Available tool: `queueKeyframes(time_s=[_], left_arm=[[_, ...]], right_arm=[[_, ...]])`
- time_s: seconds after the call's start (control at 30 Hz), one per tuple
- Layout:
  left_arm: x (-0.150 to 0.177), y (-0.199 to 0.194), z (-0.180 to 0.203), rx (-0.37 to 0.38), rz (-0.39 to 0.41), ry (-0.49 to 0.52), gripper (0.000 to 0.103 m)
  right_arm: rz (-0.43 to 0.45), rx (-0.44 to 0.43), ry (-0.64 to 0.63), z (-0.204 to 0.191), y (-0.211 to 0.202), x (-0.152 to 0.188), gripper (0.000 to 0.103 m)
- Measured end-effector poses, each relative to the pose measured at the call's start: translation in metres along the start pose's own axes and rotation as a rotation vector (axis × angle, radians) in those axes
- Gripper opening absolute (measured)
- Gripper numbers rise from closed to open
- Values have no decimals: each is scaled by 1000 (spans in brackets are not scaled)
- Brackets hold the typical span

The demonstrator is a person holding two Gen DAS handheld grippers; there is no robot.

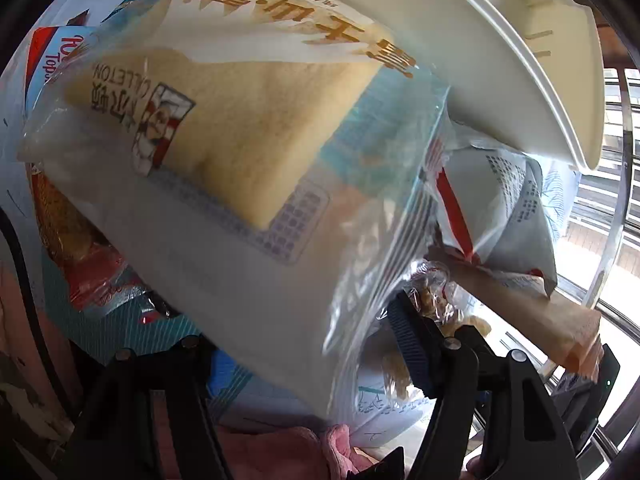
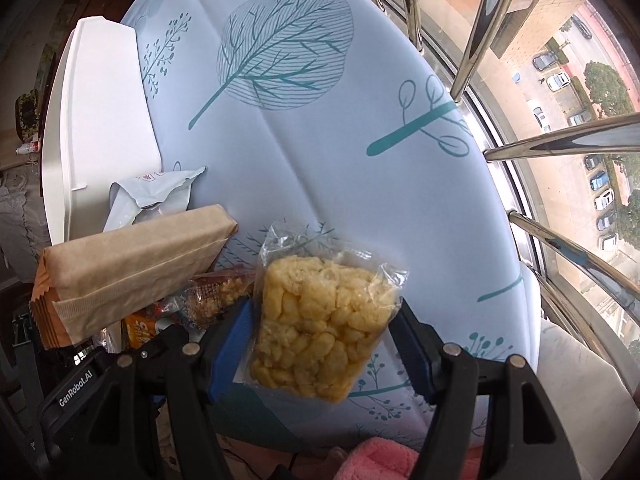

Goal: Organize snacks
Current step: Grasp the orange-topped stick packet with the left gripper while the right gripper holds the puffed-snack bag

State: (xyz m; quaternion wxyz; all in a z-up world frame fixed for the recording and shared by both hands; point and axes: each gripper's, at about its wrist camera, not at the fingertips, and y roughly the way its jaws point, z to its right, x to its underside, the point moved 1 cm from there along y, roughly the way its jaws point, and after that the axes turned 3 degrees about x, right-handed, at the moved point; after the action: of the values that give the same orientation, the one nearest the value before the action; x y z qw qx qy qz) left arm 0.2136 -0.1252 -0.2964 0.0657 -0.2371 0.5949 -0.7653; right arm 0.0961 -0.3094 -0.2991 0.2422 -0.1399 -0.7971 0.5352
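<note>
A clear packet of yellow puffed snacks [image 2: 320, 320] sits between the blue pads of the right hand-held gripper [image 2: 324, 344], which close on both its edges and hold it above the tabletop [image 2: 340, 152]. The tabletop wears a pale blue cloth printed with teal trees and sprigs; a white bin [image 2: 100, 120] stands at its left edge, and steel window bars [image 2: 560, 144] line the right, with parked cars far below. A brown paper-wrapped bar [image 2: 132, 264] lies just left of the packet. "GenRobot.AI" is printed on the gripper body. The left hand-held gripper [image 1: 304, 364] stands partly open around a clear bag of sliced bread [image 1: 224, 136] marked "COLLETON"; whether its pads press on the bag cannot be told.
</note>
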Motion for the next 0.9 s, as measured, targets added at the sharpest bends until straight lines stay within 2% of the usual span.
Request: queueKeyframes(time_s=[0.07, 0.3, 0.33, 0.4, 0.43, 0.73, 0.9], left_arm=[[-4, 4, 4, 4, -6, -9, 67], [-9, 10, -7, 37, 9, -49, 66], [-9, 10, -9, 51, 13, -59, 64], [-8, 16, -21, 85, 25, -72, 51], [-8, 16, -22, 94, 28, -69, 47], [-2, 11, -34, 96, 51, -55, 35], [12, 16, -27, 86, 53, -33, 26]], right_arm=[[0, 1, 3, 0, 0, 0, 65], [-7, -3, -2, 4, -1, -3, 65], [-7, -3, -3, 5, 0, -2, 64], [-7, -4, -4, 6, 1, -2, 64], [-5, 1, -5, 6, 1, -1, 64], [-4, 29, 0, 11, 2, 4, 64], [-15, 41, 0, 8, 4, 6, 64]])
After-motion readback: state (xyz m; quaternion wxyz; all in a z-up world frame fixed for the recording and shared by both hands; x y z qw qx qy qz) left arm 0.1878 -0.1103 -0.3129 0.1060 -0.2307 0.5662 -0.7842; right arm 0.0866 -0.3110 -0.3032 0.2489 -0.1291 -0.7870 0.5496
